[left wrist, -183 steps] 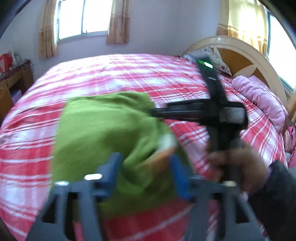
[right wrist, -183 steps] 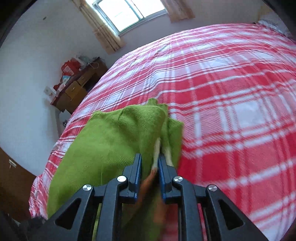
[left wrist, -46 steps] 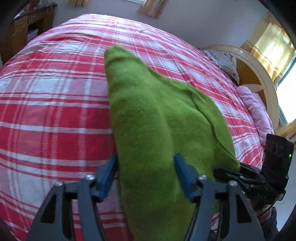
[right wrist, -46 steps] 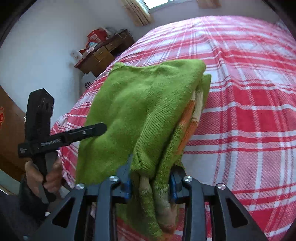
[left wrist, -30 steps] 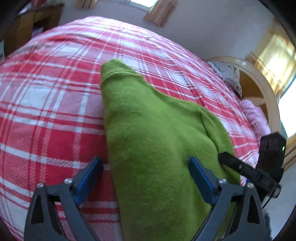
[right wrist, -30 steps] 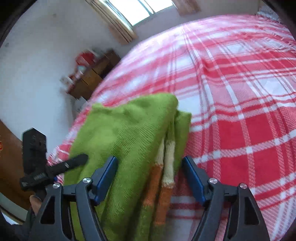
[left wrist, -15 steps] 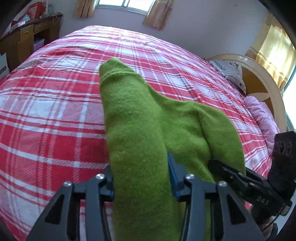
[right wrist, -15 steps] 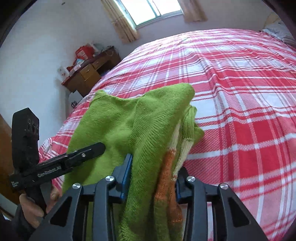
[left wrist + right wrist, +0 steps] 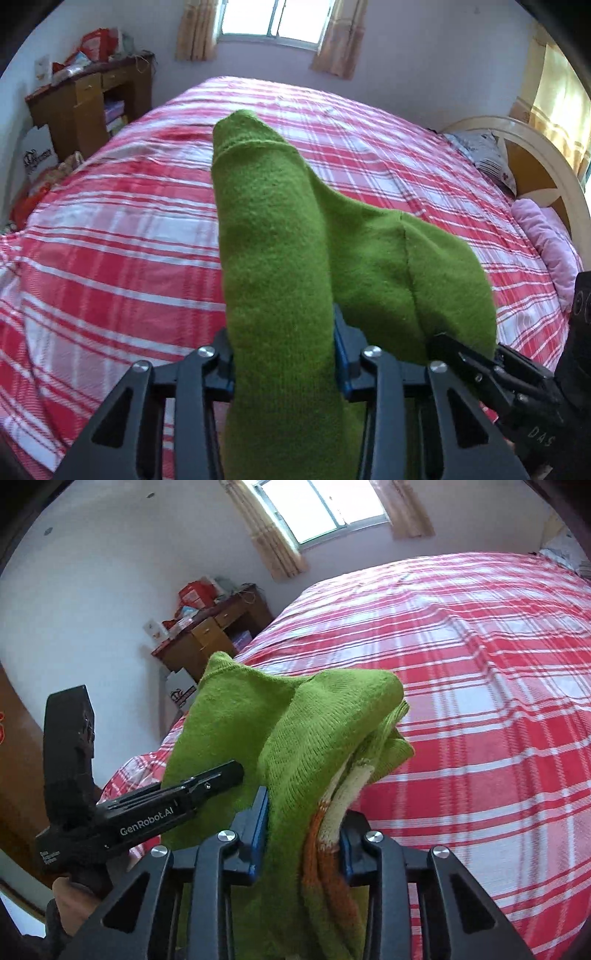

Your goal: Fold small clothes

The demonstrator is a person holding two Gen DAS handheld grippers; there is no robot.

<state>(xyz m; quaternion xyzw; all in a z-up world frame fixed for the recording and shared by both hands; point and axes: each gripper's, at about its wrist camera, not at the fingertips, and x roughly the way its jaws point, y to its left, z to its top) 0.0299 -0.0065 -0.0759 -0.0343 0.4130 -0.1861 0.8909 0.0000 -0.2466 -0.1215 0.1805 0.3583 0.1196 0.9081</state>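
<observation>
A small green knit sweater [image 9: 280, 258] with orange and cream trim [image 9: 332, 834] is folded into a thick bundle and held up above the red plaid bed [image 9: 110, 229]. My left gripper [image 9: 284, 354] is shut on one side of the bundle. My right gripper [image 9: 299, 823] is shut on the other side, at the trim. The right gripper also shows at the lower right of the left wrist view [image 9: 491, 365]. The left gripper shows at the left of the right wrist view [image 9: 177, 805]. The cloth hides the fingertips of both.
A wooden desk [image 9: 92, 99] with clutter stands at the far left by the wall. A curved headboard [image 9: 535, 155] with a pink pillow [image 9: 546, 236] and a grey pillow [image 9: 487, 155] is at the right. A window [image 9: 273, 18] is behind the bed.
A second ago both grippers were open around the sweater. Both have since shut on it and lifted it, and the views now tilt up toward the window.
</observation>
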